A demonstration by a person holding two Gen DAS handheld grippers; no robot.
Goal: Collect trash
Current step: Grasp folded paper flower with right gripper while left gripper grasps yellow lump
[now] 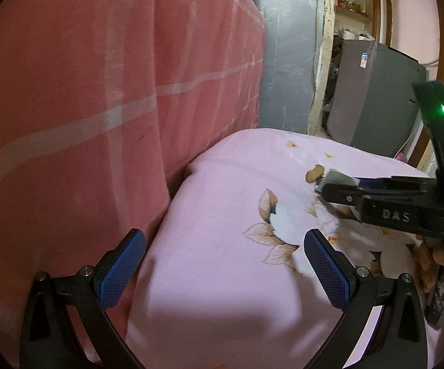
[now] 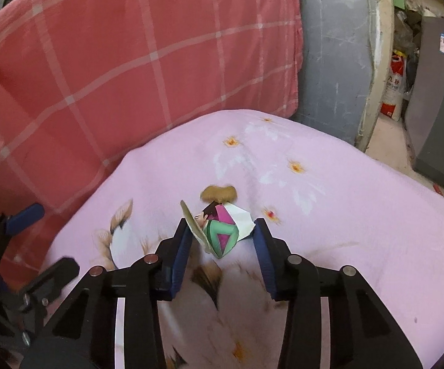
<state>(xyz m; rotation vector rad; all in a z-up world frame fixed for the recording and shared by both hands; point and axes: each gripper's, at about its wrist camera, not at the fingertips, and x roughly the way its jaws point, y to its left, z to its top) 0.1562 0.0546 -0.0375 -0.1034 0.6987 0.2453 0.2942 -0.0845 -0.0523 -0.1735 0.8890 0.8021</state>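
Two bits of rubbish lie ahead of me on the pink flowered bedsheet (image 2: 344, 215): a crumpled printed paper wrapper in green, magenta and white (image 2: 222, 230), and just beyond it a small tan peanut-shaped scrap (image 2: 218, 193). I am at the pick-up step for the first of them. My right gripper (image 2: 222, 240) has its blue-padded jaws on either side of the wrapper, with the left pad against the wrapper's curled pale flap and the right pad touching its white folded corner; I judge the pinch as only just made, light rather than firm, and the paper looks springy enough to slip. From the other camera the same gripper (image 1: 326, 190) shows side-on with the grey-white wrapper (image 1: 340, 180) poking from its tip, beside the tan scrap (image 1: 314, 172). My left gripper (image 1: 225, 264) hangs released and empty over a bare stretch of sheet, next to the red checked blanket (image 1: 99, 92) heaped against the grey wall (image 2: 329, 46). Next I should squeeze until the paper crumples tight, then lift straight up without dragging the sheet along. I see no bin or bag in either view, so where the wrapper goes I cannot say. The tan scrap remains to be fetched afterwards.
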